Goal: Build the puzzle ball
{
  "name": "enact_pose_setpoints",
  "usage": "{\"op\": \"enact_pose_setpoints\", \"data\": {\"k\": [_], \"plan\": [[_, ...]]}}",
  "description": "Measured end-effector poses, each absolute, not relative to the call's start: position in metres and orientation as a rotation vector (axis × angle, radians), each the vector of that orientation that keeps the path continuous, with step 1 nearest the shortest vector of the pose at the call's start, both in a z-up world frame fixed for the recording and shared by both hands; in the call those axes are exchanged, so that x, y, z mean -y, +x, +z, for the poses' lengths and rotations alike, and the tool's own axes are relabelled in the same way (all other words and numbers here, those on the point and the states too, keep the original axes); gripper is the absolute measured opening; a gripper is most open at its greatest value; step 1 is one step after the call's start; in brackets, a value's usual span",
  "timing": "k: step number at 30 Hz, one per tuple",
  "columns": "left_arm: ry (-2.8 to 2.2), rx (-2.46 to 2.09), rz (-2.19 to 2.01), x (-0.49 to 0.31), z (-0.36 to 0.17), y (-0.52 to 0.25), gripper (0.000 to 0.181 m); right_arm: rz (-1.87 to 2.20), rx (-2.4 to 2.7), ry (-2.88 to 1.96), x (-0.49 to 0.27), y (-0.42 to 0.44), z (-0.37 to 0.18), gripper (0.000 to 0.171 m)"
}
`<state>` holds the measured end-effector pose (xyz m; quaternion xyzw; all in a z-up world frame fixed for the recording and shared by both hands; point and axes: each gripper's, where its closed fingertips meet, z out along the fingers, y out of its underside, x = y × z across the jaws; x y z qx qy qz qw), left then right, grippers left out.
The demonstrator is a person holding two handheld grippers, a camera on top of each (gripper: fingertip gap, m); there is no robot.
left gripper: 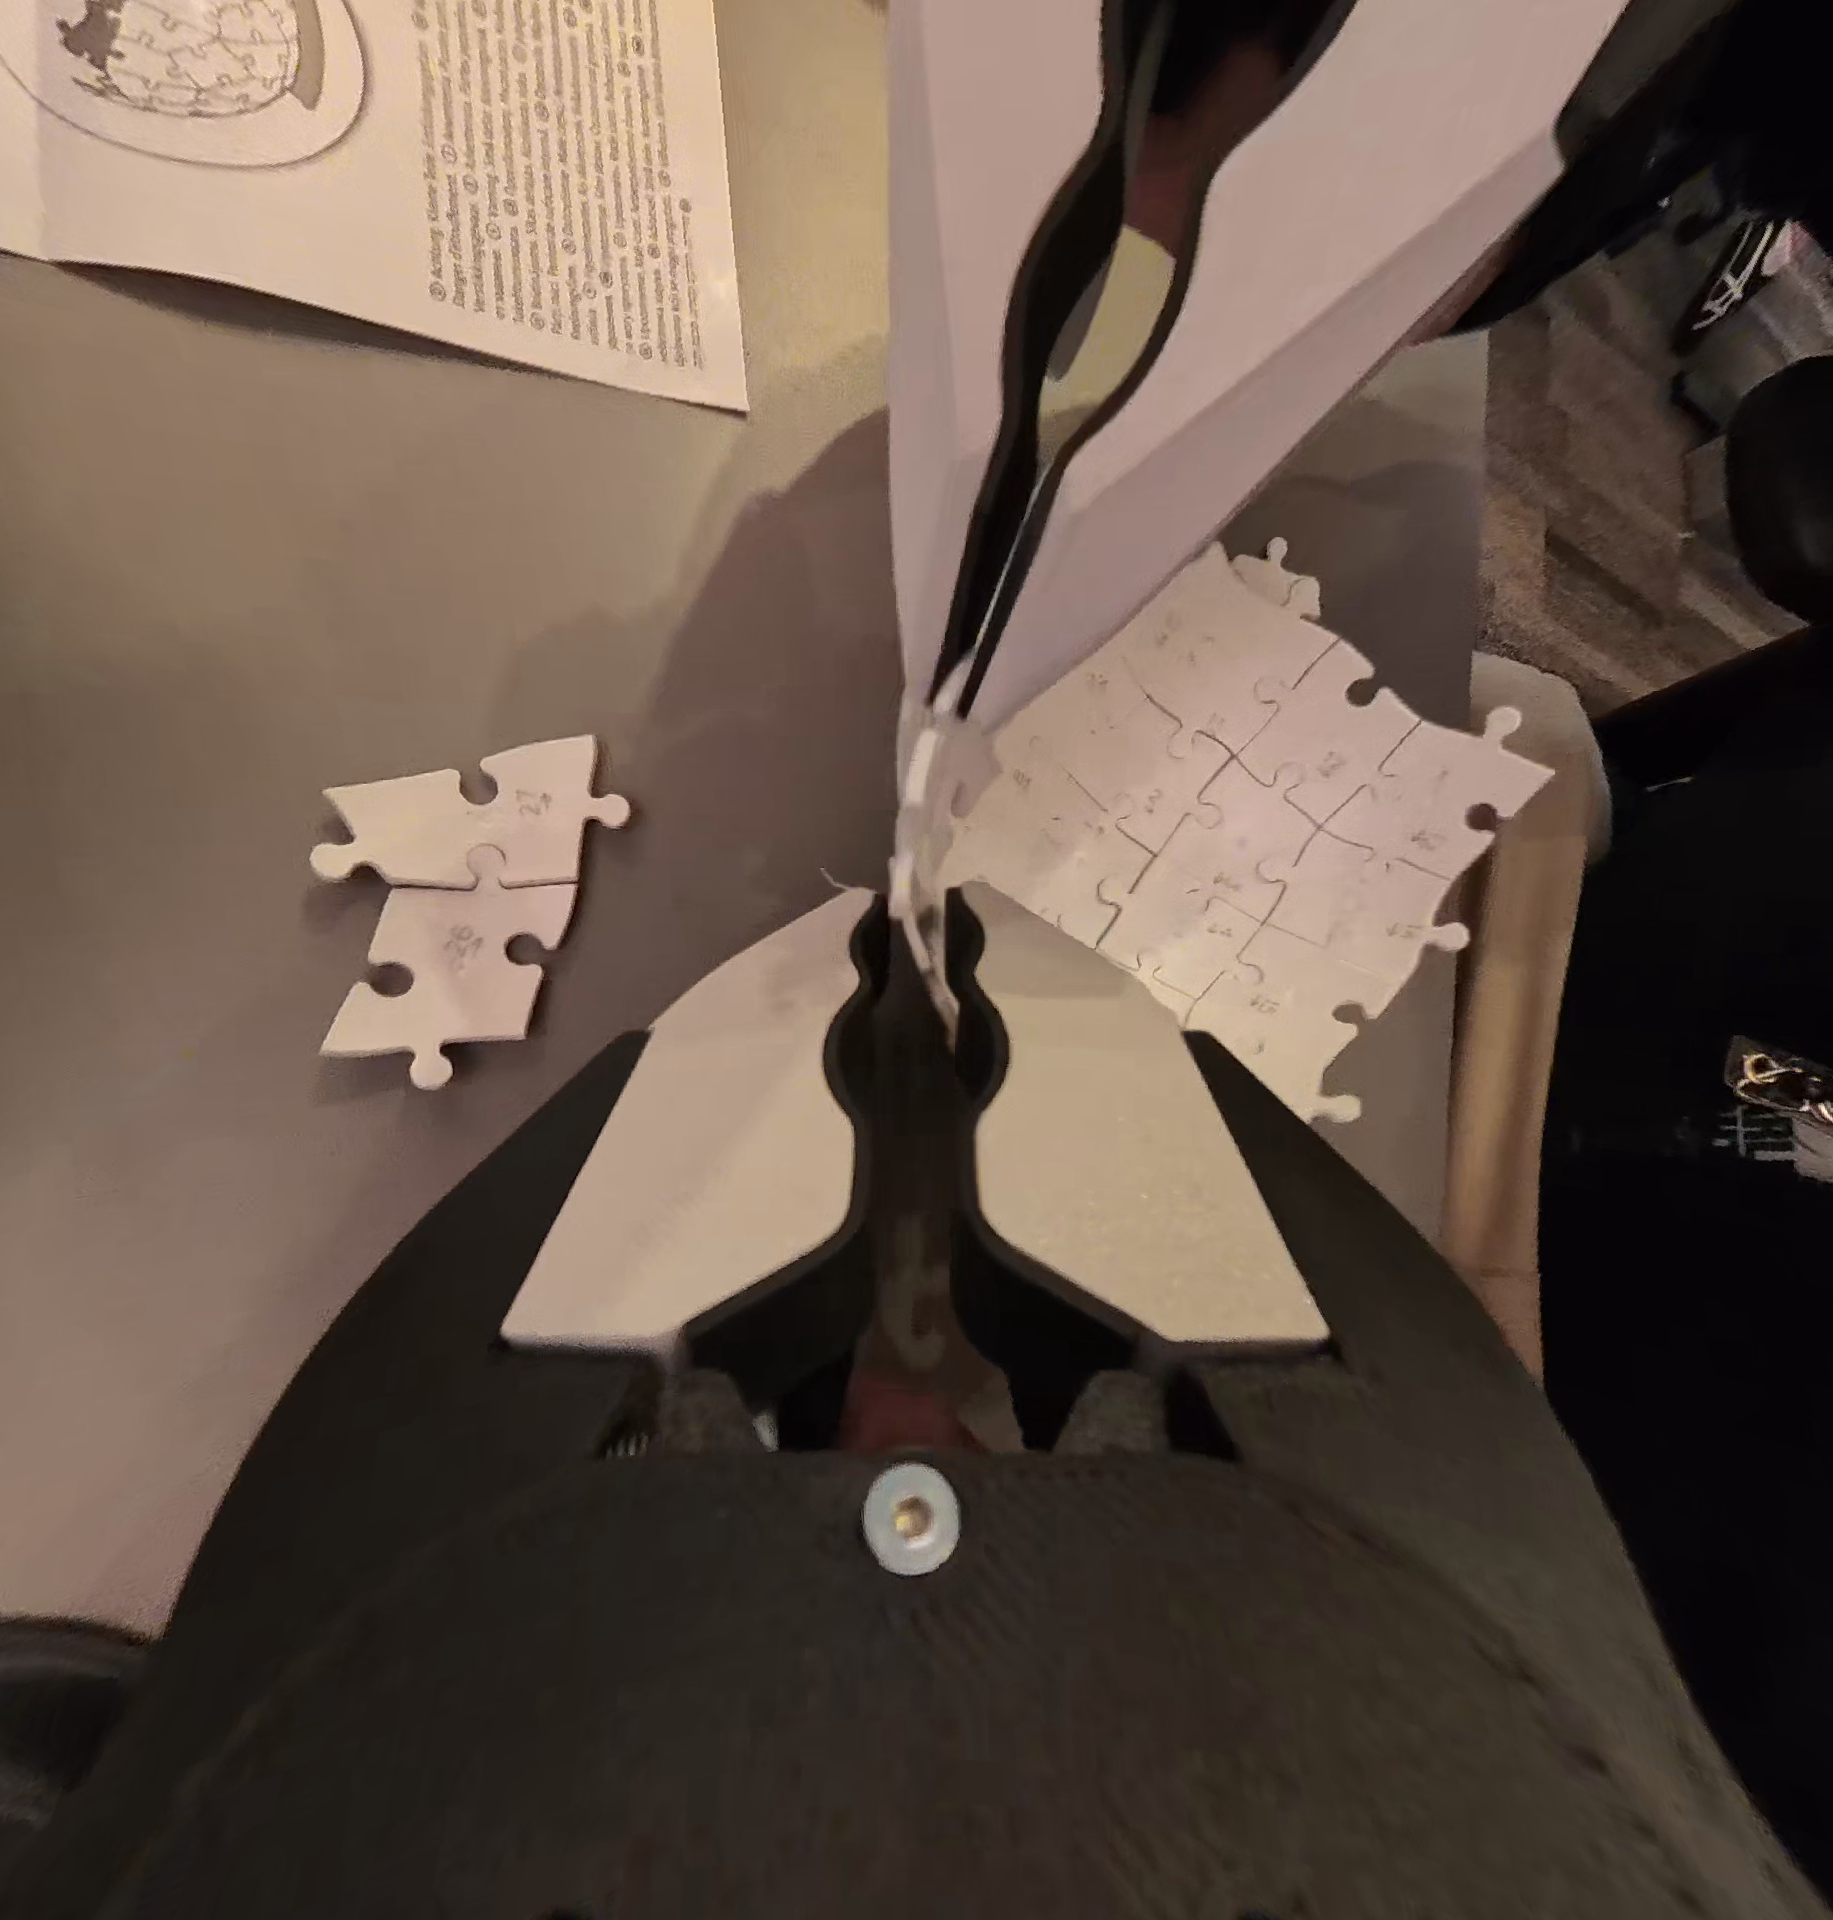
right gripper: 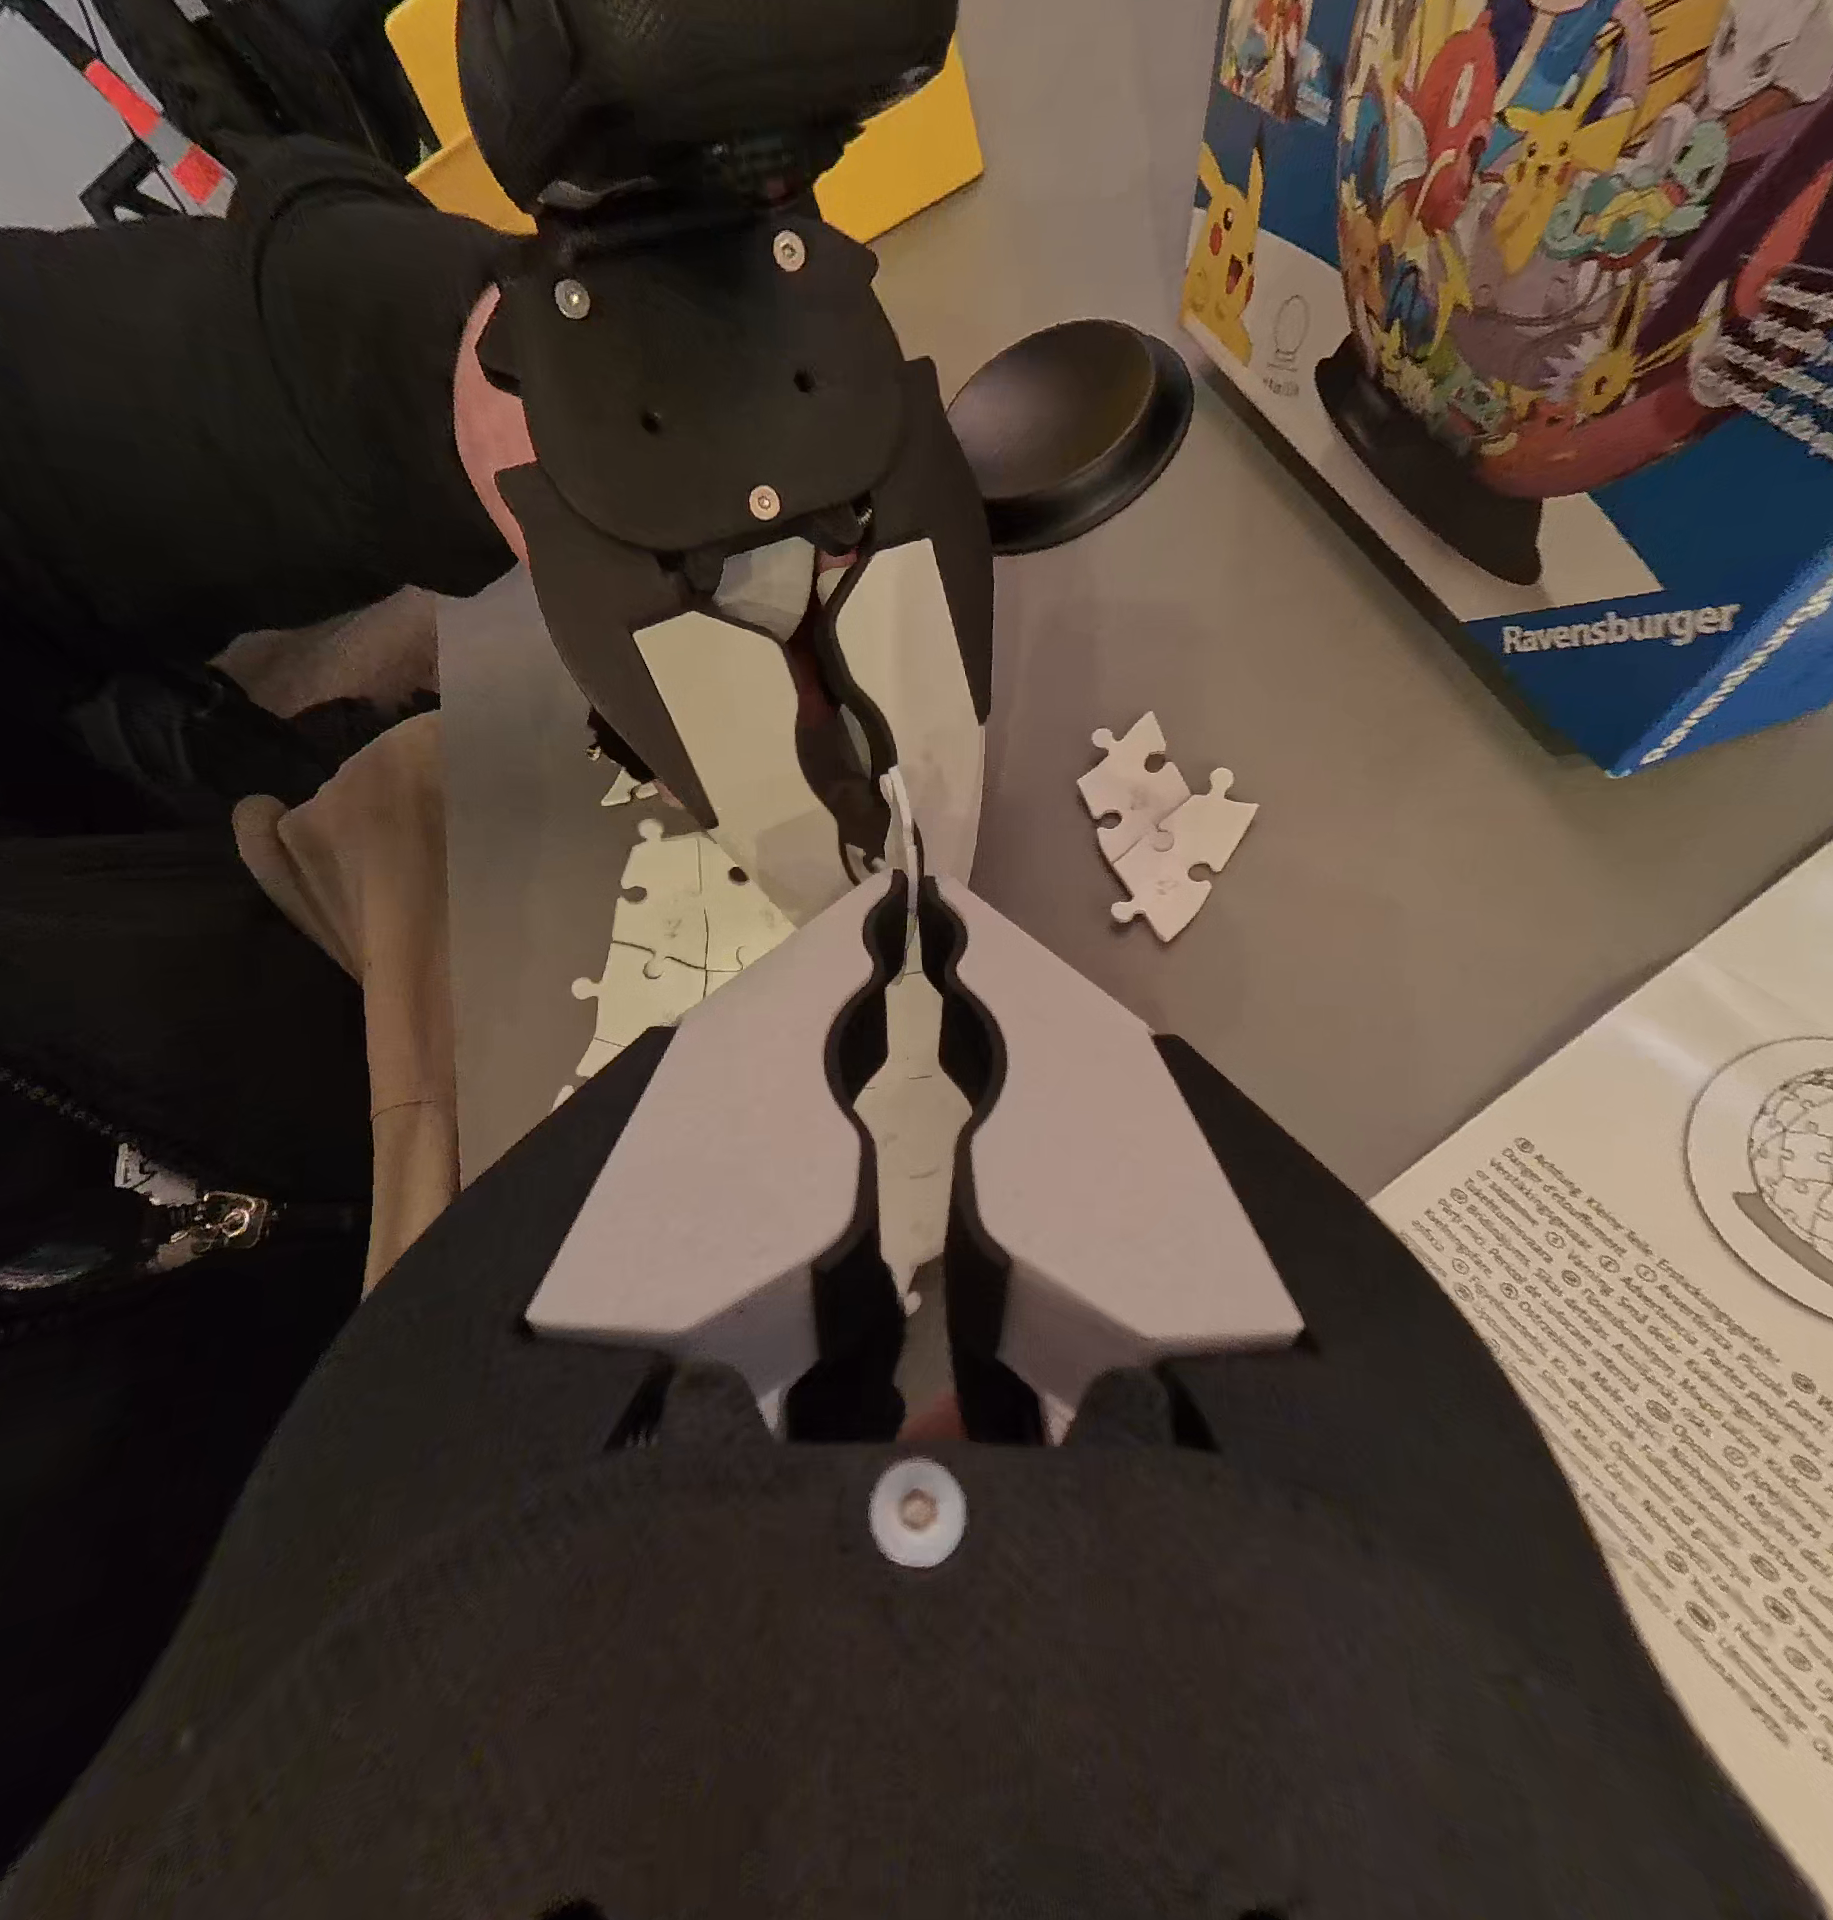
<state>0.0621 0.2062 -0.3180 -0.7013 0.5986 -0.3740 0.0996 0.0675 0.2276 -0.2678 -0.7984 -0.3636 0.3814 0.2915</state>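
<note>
Both grippers meet tip to tip above the grey table [left gripper: 216,623]. My left gripper [left gripper: 907,914] and my right gripper [left gripper: 948,691] are each shut on a short strip of white puzzle pieces [left gripper: 917,810], seen edge-on between them. The strip stands at the left edge of a large joined sheet of white pieces [left gripper: 1255,821] near the table's edge; I cannot tell if they are linked. In the right wrist view my right gripper [right gripper: 912,888] faces my left gripper [right gripper: 876,842], with the strip [right gripper: 901,816] between and the sheet [right gripper: 683,935] below.
A small cluster of three joined pieces [left gripper: 465,883] [right gripper: 1166,826] lies apart. An instruction sheet [left gripper: 392,156] [right gripper: 1670,1299], a black round stand [right gripper: 1068,436], the colourful puzzle box [right gripper: 1514,312] and a yellow box [right gripper: 891,135] are on the table. A person in black [right gripper: 164,416] is at the table's edge. My hands' fingertips stand some 5 cm from each other.
</note>
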Motion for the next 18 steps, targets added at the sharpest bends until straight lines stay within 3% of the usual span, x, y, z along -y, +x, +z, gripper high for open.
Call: {"op": "enact_pose_setpoints", "data": {"k": [1, 18], "plan": [[-2.069, -1.776, -1.107, -0.206, -0.318, 0.062, 0.007, 1.022, 0.976, -2.13, -0.227, 0.066, -0.269, 0.0], [-2.064, -1.763, -1.179, -0.208, -0.322, 0.06, 0.008, 0.978, 1.079, -2.139, -0.229, 0.059, -0.286, 0.0]]}}
